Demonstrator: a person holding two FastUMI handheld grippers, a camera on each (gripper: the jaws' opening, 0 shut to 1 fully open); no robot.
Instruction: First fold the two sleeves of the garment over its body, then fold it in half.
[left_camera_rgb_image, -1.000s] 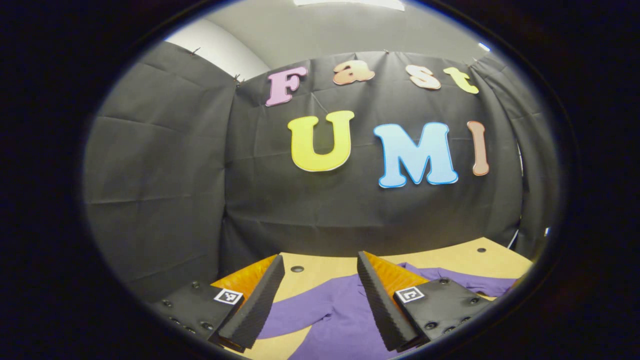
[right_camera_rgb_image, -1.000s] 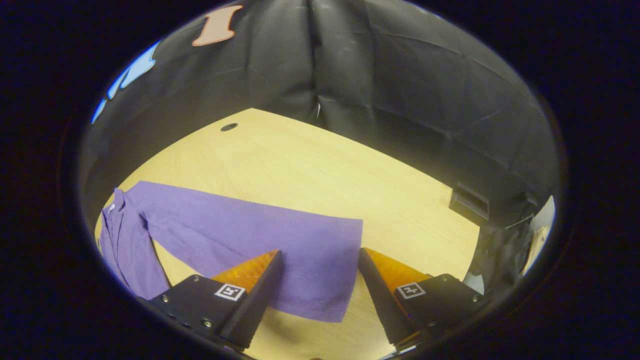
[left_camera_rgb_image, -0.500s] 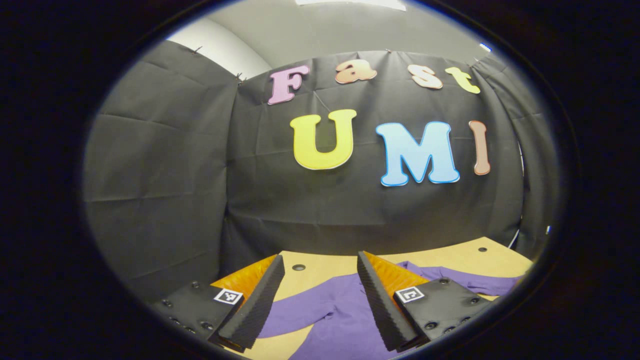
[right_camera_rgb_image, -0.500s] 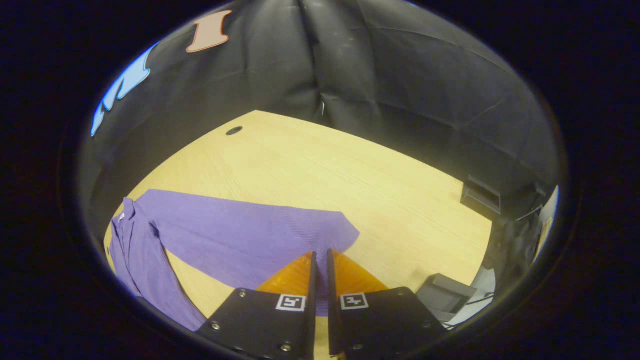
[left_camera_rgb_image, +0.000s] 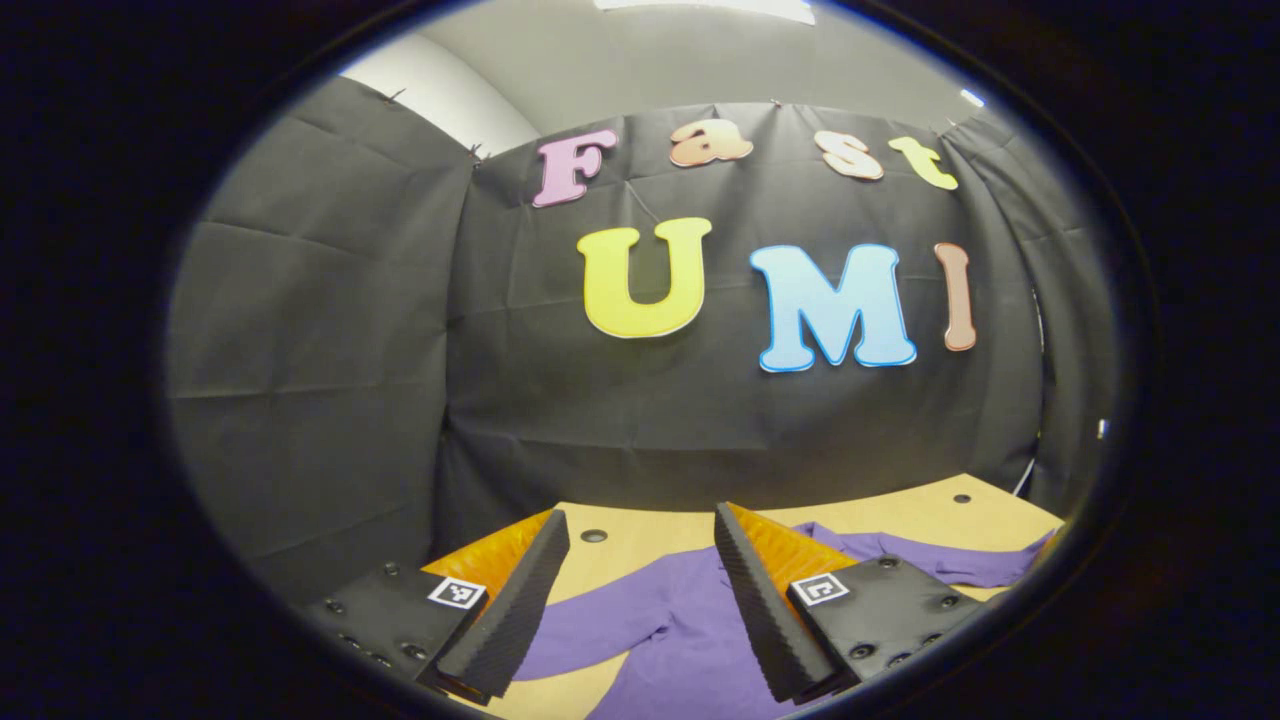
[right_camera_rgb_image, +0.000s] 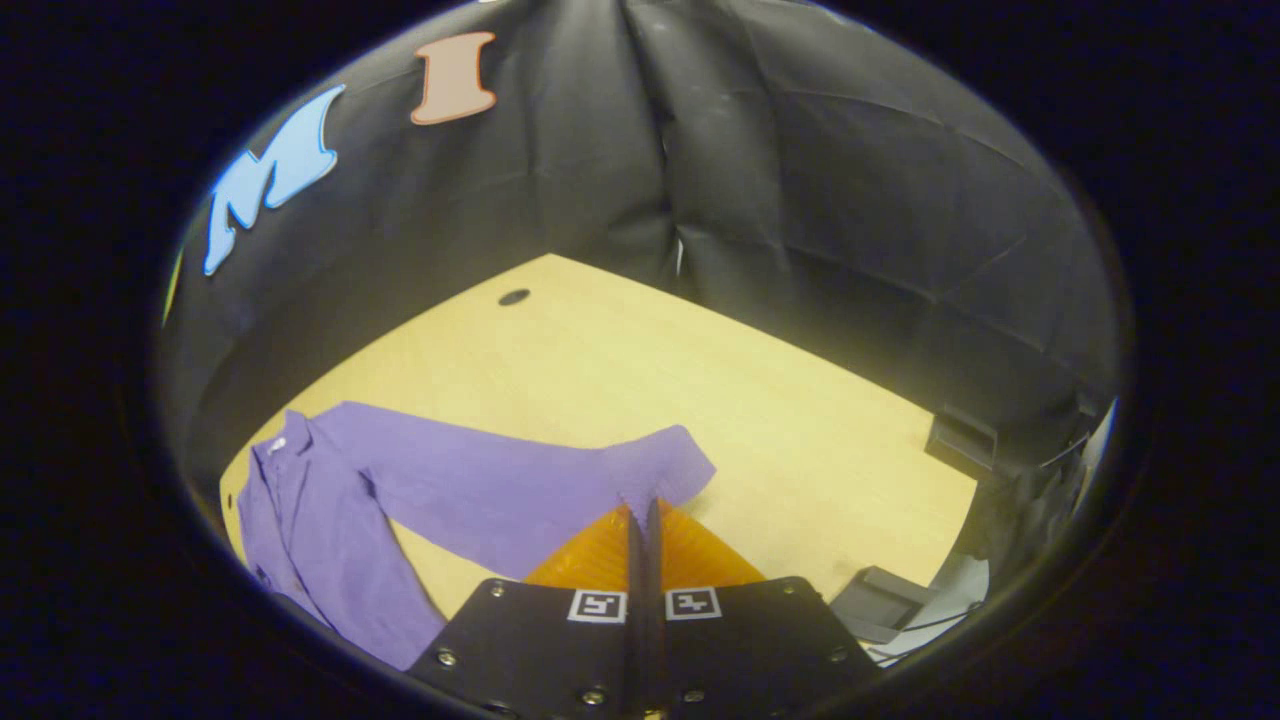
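Left gripper view: left gripper (left_camera_rgb_image: 640, 545) w/ fingers spread apart, nothing between them, hovering over wooden table (left_camera_rgb_image: 640, 535); purple garment (left_camera_rgb_image: 670, 630) lies flat below, one sleeve (left_camera_rgb_image: 590, 632) running left, much as 1 s ago. Right gripper view: garment body at left, its other sleeve (right_camera_rgb_image: 500, 485) stretching right to the right gripper (right_camera_rgb_image: 640, 505). Fingers were wide 1 s ago, now pressed together on the cuff, which is bunched and lifted. Dark box (right_camera_rgb_image: 965, 440) at table's far right.

Purple garment (right_camera_rgb_image: 330, 520) flat on table; rt sleeve (right_camera_rgb_image: 520, 480) end lifted.
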